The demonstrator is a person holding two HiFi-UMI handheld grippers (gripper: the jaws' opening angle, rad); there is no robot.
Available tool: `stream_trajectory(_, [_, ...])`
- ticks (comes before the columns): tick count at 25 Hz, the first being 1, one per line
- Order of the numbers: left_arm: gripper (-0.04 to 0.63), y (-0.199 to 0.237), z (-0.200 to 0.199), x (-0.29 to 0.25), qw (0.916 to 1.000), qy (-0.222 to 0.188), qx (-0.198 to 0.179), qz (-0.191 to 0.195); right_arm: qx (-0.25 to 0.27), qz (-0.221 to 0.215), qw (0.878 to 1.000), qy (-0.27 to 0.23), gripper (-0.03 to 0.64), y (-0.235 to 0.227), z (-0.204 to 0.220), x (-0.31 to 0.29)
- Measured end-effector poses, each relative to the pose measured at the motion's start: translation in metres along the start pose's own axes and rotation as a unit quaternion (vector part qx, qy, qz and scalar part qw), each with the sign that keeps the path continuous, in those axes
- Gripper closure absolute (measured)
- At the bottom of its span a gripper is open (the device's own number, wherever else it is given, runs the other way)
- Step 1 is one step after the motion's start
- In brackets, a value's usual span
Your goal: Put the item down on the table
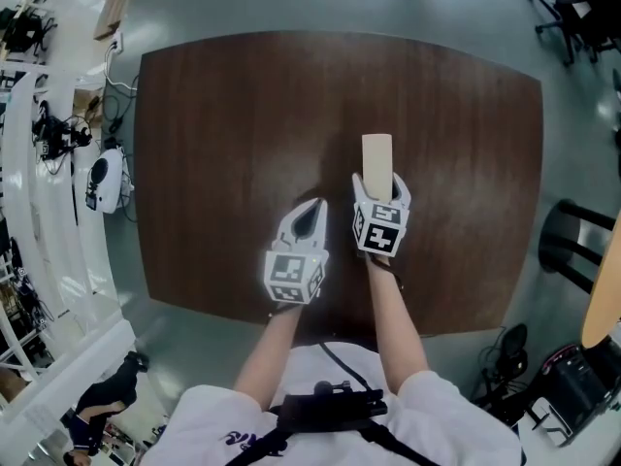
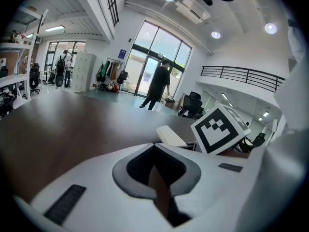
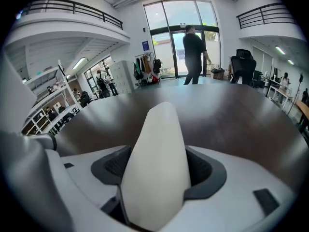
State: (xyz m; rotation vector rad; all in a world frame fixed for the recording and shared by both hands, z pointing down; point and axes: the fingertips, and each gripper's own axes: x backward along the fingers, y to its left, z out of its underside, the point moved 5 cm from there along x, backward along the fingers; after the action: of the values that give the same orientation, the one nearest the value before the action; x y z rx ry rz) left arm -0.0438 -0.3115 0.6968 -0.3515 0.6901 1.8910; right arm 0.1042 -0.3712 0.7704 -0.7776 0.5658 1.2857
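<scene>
A pale cream, flat rectangular slab (image 1: 376, 158) juts forward from the right gripper (image 1: 380, 190), whose jaws are clamped on the slab's near end. In the right gripper view the slab (image 3: 157, 168) fills the gap between them. Beneath the slab lies the middle of the dark brown wooden table (image 1: 223, 144); whether the two touch cannot be told. Just left of the slab hangs the left gripper (image 1: 312, 208), jaws pressed together on nothing.

No legible words, numbers or brands. The left hand-held gripper (image 1: 312, 208) and right hand-held gripper (image 1: 379, 181) carry square black-and-white markers (image 1: 380, 240), patterns only. Blue sign (image 3: 145, 45) beside the glass doors (image 3: 169, 42) and shirt print (image 1: 238, 439): too small to read.
</scene>
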Motion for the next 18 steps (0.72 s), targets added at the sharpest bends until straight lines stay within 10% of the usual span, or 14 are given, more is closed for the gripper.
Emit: stream_trajectory(18, [0.583,-0.014,0.000,0.017,0.9999,-0.008,0.002,0.010,0.014,0.025,1.000,-0.011,0.279,-0.004,-0.003,0.020])
